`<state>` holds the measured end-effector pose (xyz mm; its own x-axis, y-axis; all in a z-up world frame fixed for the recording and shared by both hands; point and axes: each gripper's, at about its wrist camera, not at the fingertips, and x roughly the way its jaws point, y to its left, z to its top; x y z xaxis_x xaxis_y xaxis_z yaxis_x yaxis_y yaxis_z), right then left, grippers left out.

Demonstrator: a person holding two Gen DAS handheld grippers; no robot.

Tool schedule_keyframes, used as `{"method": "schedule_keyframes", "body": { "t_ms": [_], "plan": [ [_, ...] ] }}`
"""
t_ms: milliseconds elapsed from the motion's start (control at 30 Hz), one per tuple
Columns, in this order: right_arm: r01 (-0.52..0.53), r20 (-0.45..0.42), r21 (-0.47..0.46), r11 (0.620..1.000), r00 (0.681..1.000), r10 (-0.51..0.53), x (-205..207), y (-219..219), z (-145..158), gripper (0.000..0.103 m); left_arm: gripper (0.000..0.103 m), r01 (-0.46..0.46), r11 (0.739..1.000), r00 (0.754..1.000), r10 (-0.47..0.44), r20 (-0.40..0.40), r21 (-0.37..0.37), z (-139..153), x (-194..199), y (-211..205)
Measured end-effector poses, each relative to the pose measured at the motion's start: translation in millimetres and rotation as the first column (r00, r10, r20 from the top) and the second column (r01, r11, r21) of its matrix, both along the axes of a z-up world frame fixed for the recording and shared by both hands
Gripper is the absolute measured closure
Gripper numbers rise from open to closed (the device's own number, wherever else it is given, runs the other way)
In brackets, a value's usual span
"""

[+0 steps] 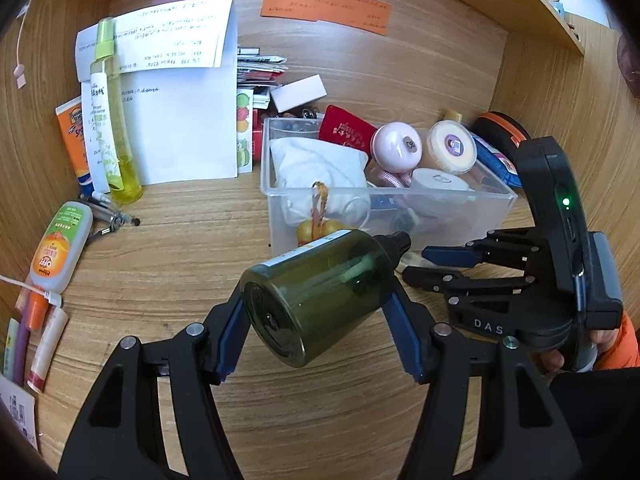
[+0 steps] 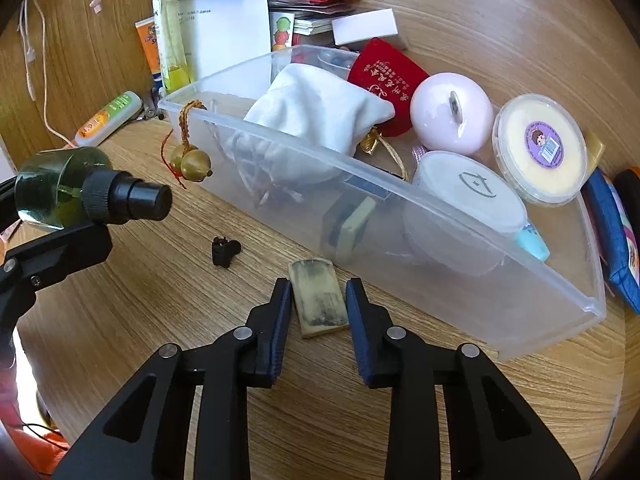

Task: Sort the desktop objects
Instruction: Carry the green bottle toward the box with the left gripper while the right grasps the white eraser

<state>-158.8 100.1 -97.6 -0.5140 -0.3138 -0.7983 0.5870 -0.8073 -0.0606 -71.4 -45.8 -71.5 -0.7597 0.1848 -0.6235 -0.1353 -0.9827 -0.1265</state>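
The handwriting on the pink, green and orange paper notes (image 1: 326, 2) at the back of the wooden desk (image 1: 192, 248) is too small to be read, and the contents low in the clear plastic storage box (image 2: 472, 264) are blurred by its frosted wall. The person's hand is largely hidden behind the right gripper's body, with only fingers and an orange sleeve to be seen in the left wrist view.

"DAS" is printed on the right gripper's base, and "OFF" can be made out on the small white-and-orange bottle (image 1: 60, 244) lying at the left; the label of the tall yellow-green spray bottle (image 1: 112, 120) cannot be read.

A dark green translucent plastic bottle with a black screw cap (image 1: 320, 296) is clamped by its body between the blue pads of the left gripper (image 1: 316, 316) and is held tilted above the desk, cap towards the box (a pale tube shows inside it). The right gripper (image 2: 318, 312) is held moderately open, low over the desk, its fingers set either side of a small flat beige rectangular block with dark smudges (image 2: 318, 300); whether the pads touch it cannot be told. The block lies just in front of the box, with a small black clip (image 2: 225, 251) near it.
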Motion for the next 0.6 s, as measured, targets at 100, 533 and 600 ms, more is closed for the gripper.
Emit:
{"method": "schedule_keyframes", "body": {
  "t_ms": [100,533,600],
  "plan": [
    [-0.001,0.018,-0.036,0.999,1.000,0.002,-1,5,2,0.079,0.040,-0.004,1.000,1.000,0.004,-0.004,-0.002,3,-2,3],
    [-0.051,-0.081,-0.152,0.987,0.996,0.039,29,26,43,0.079,0.040,-0.025,0.999,0.998,0.024,-0.058,-0.022,29,-11,23],
    [-0.051,-0.102,-0.165,0.985,0.994,0.034,33,31,50,0.079,0.040,-0.025,0.999,0.998,0.023,-0.066,-0.021,32,-13,26]
  ]
}}
